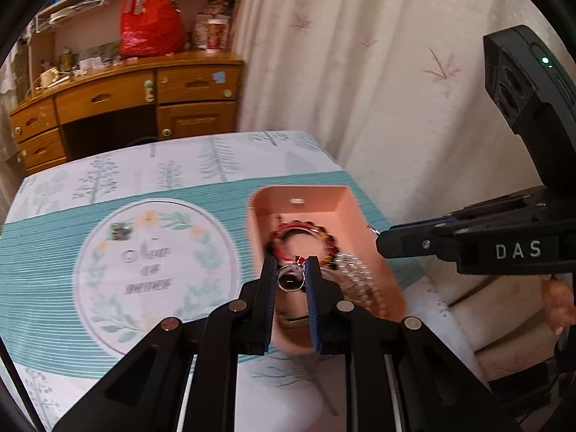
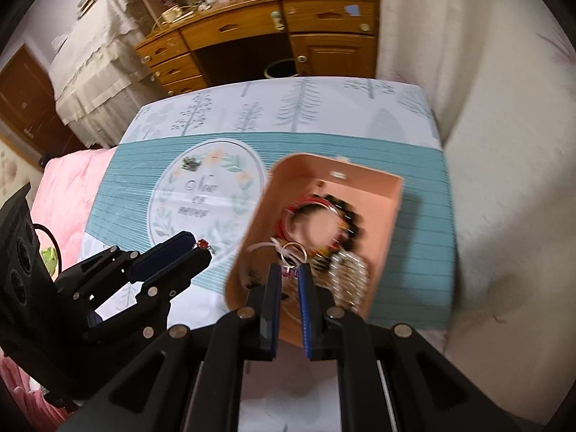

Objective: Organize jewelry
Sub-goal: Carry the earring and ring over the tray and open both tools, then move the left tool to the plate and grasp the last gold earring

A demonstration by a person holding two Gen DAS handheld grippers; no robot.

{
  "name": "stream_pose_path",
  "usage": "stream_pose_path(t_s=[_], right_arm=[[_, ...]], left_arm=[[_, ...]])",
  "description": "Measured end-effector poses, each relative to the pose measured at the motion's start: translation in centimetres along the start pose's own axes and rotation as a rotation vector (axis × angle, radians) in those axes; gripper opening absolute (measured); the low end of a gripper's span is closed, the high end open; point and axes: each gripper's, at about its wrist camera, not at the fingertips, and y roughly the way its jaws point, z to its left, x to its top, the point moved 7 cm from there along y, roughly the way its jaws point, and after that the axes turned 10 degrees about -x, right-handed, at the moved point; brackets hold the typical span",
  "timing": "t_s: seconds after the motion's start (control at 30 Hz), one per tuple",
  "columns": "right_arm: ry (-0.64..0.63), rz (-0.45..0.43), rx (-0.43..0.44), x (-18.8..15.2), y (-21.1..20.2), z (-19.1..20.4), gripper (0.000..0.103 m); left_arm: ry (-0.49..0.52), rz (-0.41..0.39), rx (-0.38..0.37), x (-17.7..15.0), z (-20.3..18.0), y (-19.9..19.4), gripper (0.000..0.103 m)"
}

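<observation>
An open pink box (image 1: pixel 298 192) (image 2: pixel 396 194) sits on the patterned tablecloth (image 1: pixel 54 252). It holds a red and black beaded bracelet (image 1: pixel 306 230) (image 2: pixel 324 208) and a pale pearly bracelet (image 1: pixel 356 270) (image 2: pixel 351 277). My left gripper (image 1: pixel 291 273) (image 2: pixel 198 248) is shut on a small silver ring piece with a red charm (image 1: pixel 289 280), held over the box's near end. My right gripper (image 2: pixel 289 273) (image 1: pixel 379 243) is shut on a small silver looped piece (image 2: pixel 295 252) above the box. A small dark jewel (image 1: pixel 120 232) (image 2: pixel 190 163) lies on the cloth's round emblem.
A wooden desk (image 1: pixel 144 97) with drawers and a red bag (image 1: pixel 151 28) stands beyond the table. A pale curtain (image 1: pixel 360 54) hangs at the right. Pink bedding (image 2: pixel 64 187) lies left of the table. A hand's fingers (image 1: pixel 558 302) show at the right edge.
</observation>
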Motion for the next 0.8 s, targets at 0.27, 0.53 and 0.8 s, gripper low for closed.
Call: stream_pose_path(t_s=[0.27,0.53,0.8], right_arm=[[0.121,-0.014,0.115,-1.3,-0.8,-2.9,0.01],[0.169,0.019,0.117,-2.1,-0.1,-4.1,0.023],[0.191,0.063,0.104,-1.6,1.2,-3.7,0.03]], left_arm=[[0.046,0.033,-0.014,0.2,-2.4,1.4,0.018],[-0.042,0.055,0.015,0.6,-0.2,1.8,0.055],[-0.126,0.084,0.098,0.6,4.6,1.4,0.066]])
